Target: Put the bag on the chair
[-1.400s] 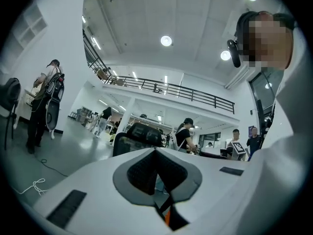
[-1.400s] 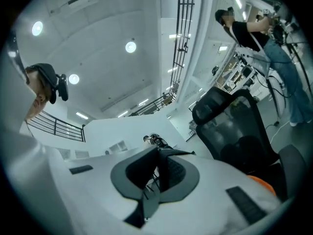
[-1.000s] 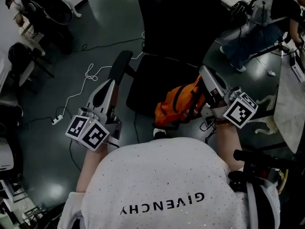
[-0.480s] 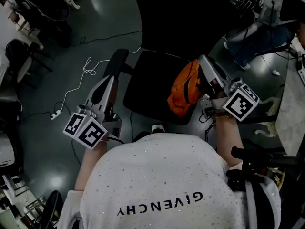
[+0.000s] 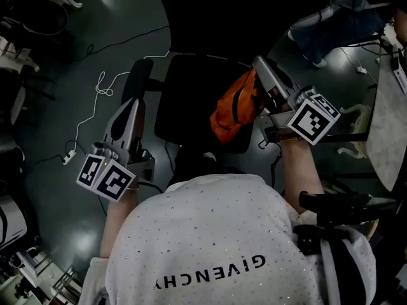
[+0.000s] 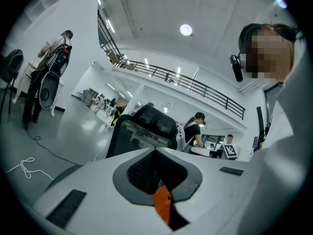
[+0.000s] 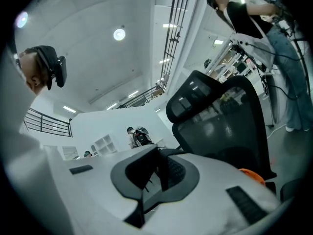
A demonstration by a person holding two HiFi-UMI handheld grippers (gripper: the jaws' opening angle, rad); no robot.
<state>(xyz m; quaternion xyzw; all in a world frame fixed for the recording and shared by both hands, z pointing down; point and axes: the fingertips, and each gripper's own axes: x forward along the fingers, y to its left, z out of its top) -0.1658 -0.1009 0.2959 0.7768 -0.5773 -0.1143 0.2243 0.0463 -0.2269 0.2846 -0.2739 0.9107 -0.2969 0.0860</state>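
Observation:
The black office chair stands right in front of me; its mesh back also fills the left gripper view and the right gripper view. The orange bag hangs over the right side of the seat; whether it rests on it I cannot tell. My right gripper reaches over the bag, shut on a thin black strap of it, with a bit of the bag's orange cloth below. My left gripper stays left of the chair by the armrest, shut, with a small orange scrap showing at its seam.
A white cable and a power strip lie on the dark floor to the left. A pale table stands at the right edge. A person in jeans stands behind the chair on the right. More black chairs stand at far left.
Both grippers have gone forward toward the chair. The bag has swung from the seat's front right edge to over the seat's right side.

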